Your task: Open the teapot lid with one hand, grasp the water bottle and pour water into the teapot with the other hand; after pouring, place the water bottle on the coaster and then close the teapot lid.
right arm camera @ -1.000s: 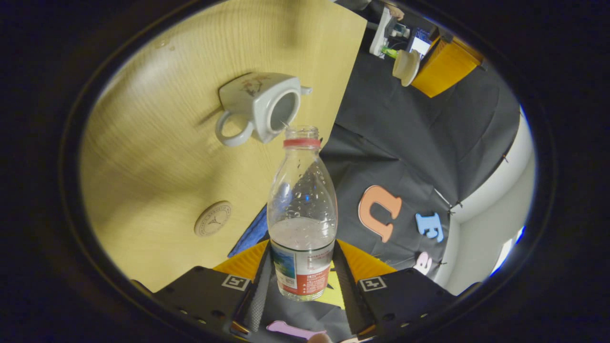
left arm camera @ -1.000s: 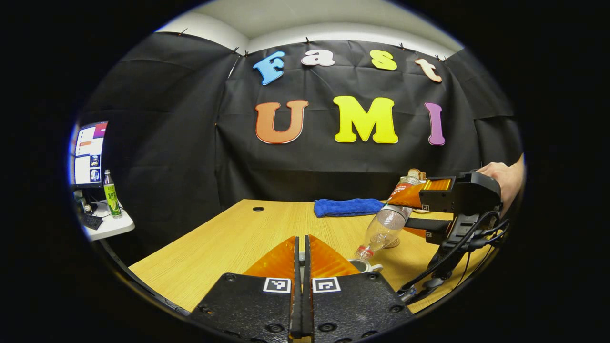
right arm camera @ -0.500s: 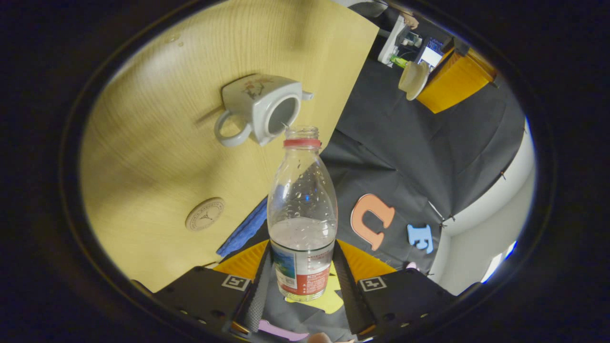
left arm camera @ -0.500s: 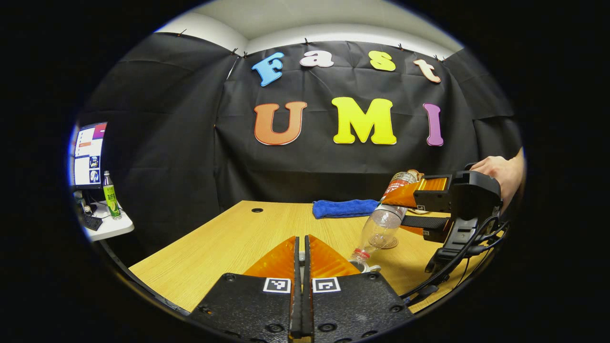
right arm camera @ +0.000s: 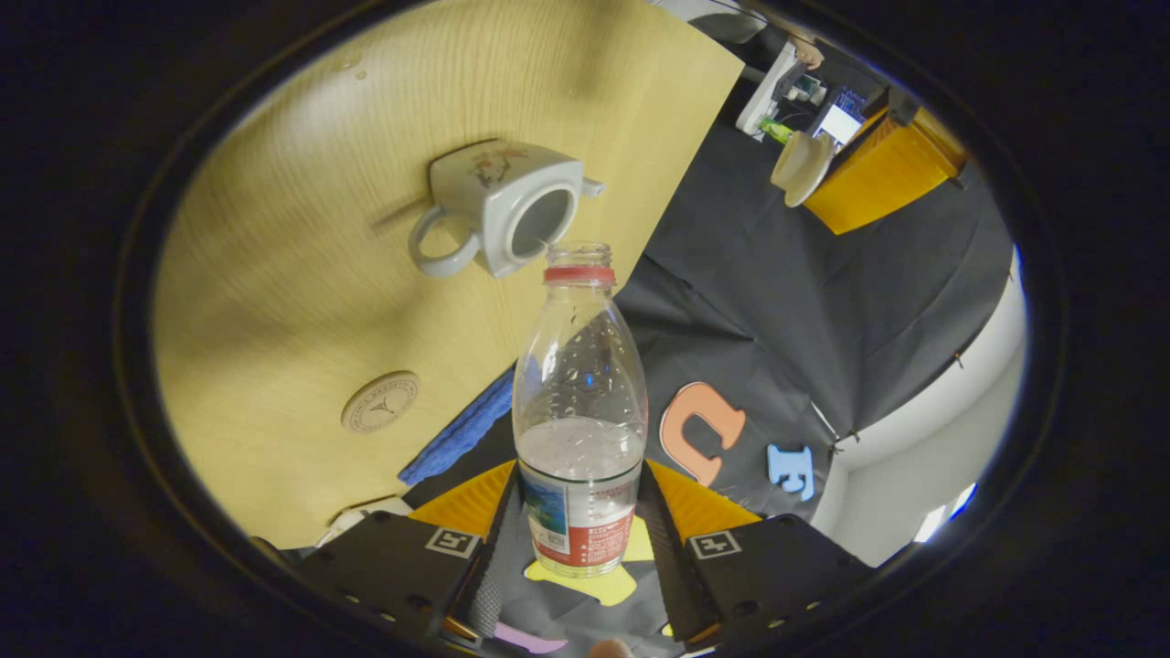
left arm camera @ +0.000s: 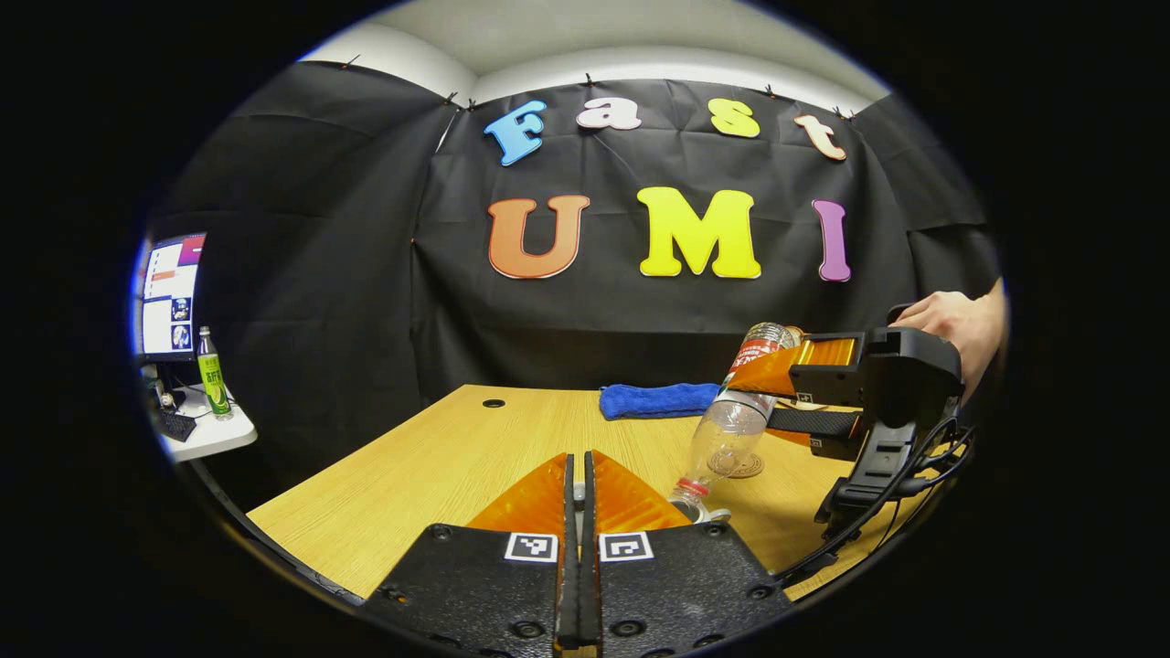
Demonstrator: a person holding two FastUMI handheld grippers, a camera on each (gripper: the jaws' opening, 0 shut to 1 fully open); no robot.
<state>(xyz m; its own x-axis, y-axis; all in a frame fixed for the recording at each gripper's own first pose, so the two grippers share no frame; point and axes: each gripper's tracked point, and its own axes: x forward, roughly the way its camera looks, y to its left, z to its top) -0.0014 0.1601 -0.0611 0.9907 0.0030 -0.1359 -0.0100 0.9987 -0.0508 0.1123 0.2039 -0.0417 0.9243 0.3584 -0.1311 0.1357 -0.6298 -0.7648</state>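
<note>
Right gripper view: the right gripper (right arm camera: 579, 525) is clamped on the water bottle (right arm camera: 579, 411), tipped neck-first over the open teapot (right arm camera: 498, 217) near the desk (right arm camera: 302, 265) edge. The coaster (right arm camera: 380, 401) and blue cloth (right arm camera: 462, 432) lie apart from the teapot. Left gripper view: the left gripper (left arm camera: 577, 498), fingers together on the lid's knob, partly hides the teapot; 1 green bottle (left arm camera: 212, 373) stands on a side table (left arm camera: 208, 431).

Left tongs (left arm camera: 578, 498): closed tight
Right tongs (left arm camera: 784, 402): hold the tipped water bottle (left arm camera: 731, 425)
Blue cloth (left arm camera: 656, 400): on the worktop (left arm camera: 439, 466)
</note>
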